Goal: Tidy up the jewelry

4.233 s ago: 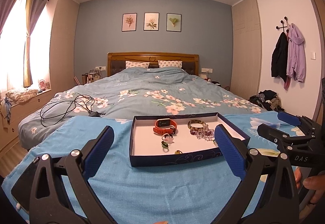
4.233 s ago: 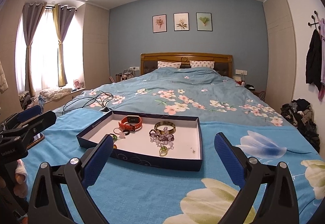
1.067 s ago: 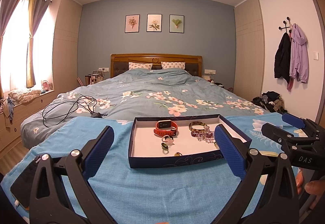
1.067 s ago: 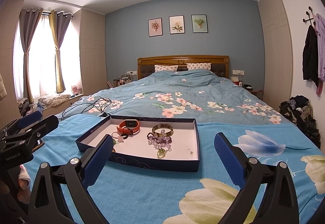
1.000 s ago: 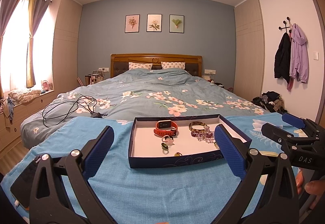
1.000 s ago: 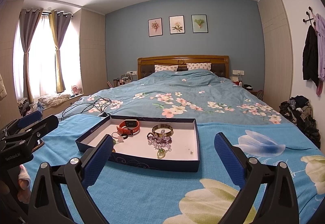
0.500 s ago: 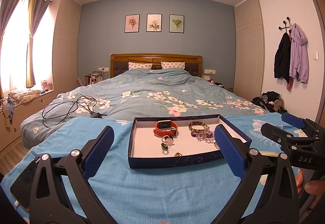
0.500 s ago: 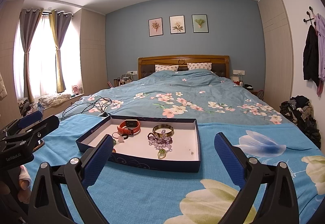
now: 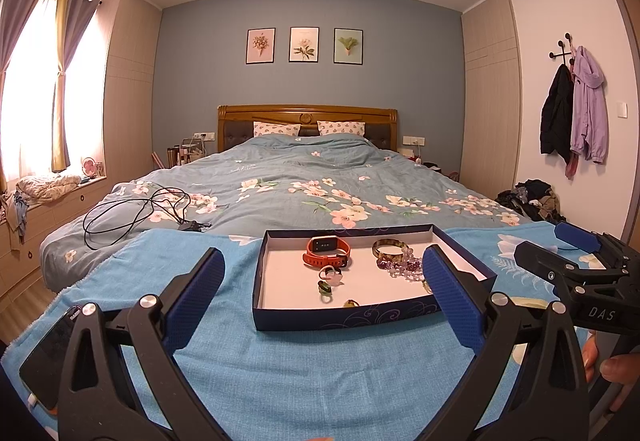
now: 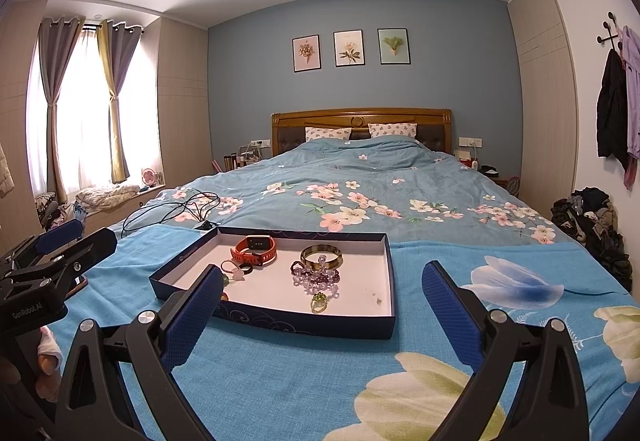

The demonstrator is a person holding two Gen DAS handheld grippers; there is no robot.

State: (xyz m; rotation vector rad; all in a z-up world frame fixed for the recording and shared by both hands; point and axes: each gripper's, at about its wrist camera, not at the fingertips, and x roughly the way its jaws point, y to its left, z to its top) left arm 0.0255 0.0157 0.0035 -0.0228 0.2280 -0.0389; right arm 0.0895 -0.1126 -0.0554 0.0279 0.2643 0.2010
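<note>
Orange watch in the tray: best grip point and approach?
Take the orange watch by the strap loop, just below the dark face, pinching across the band from above. It lies flat near the far-left corner of the navy tray with the band curled into a closed loop, so it offers two thin walls. Coming straight down should clear the tray rim and the rings beside it. Both hand-held grippers are open.

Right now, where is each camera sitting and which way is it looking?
Left wrist: on the left tongs, facing the headboard over the dark blue jewelry tray; a hand shows at the right edge.
Right wrist: on the right tongs, right of the tray, same direction; fingers show bottom-left.
Both see the tray, the orange wristband, and each other's tongs.
</note>
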